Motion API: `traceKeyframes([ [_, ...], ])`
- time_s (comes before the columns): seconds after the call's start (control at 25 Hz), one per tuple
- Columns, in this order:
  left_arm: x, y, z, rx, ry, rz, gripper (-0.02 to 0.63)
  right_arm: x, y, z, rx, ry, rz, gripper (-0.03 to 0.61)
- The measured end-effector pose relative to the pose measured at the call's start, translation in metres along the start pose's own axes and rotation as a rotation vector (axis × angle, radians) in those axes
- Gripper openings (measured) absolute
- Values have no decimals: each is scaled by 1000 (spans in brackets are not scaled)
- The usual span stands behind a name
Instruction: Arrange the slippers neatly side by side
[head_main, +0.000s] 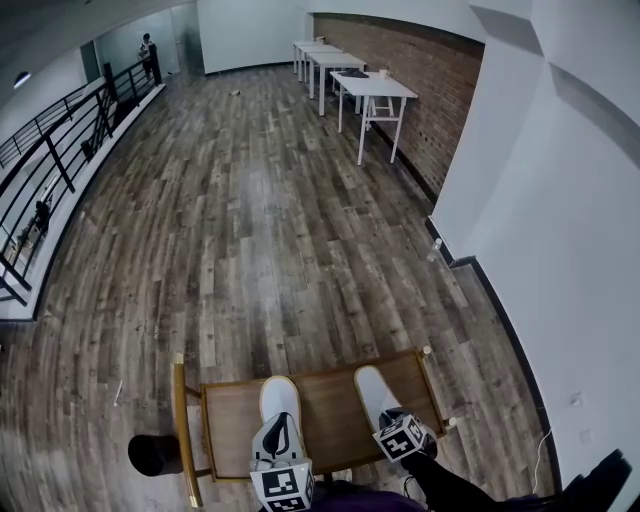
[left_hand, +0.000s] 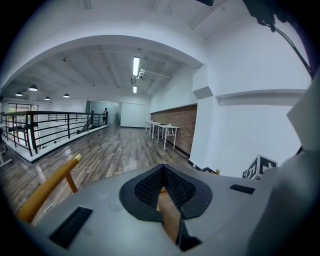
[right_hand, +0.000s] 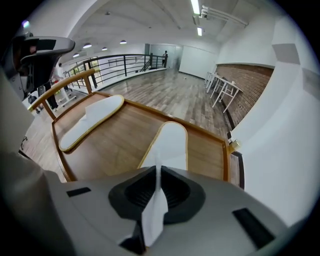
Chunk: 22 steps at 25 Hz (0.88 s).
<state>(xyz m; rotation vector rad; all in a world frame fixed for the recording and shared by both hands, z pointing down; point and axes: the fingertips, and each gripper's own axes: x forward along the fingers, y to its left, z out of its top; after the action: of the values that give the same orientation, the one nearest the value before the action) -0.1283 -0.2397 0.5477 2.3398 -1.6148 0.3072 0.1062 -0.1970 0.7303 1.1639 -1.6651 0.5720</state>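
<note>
On tray (right_hand: 115, 142), right gripper (right_hand: 157, 170) pinches slipper (right_hand: 172, 142) — half-hidden

Bright, even light from ceiling tube lamps (left_hand: 136, 66) — pale sheen on the plank floor (head_main: 250, 190). Strong fisheye bending, black corners; the left gripper (left_hand: 163, 172) near its lens looks soft.

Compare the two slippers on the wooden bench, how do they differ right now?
The right slipper has its white upper pinched in the right gripper; the left slipper lies free, with the left gripper shut on nothing. The left slipper sits toward the bench's left side, the right slipper toward its right. Both are white, tan-edged.
</note>
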Motion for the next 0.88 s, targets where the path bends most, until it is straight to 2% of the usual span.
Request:
traceKeyframes([
  [0.04,0,1,0,-1,-3,3,0,0,0,0,2,0,2,26],
  [0.24,1,2,0,-9,-2,11,0,-3,-4,2,-25,-4,18,20],
  [0.52,-2,6,0,-21,-13,24,0,-20,-14,16,-181,-43,14,20],
  [0.72,-4,4,0,-29,-16,26,0,-35,-12,34,-284,-110,20,20],
  [0.88,-8,6,-1,-36,-21,35,0,-48,2,56,-462,-196,48,20],
])
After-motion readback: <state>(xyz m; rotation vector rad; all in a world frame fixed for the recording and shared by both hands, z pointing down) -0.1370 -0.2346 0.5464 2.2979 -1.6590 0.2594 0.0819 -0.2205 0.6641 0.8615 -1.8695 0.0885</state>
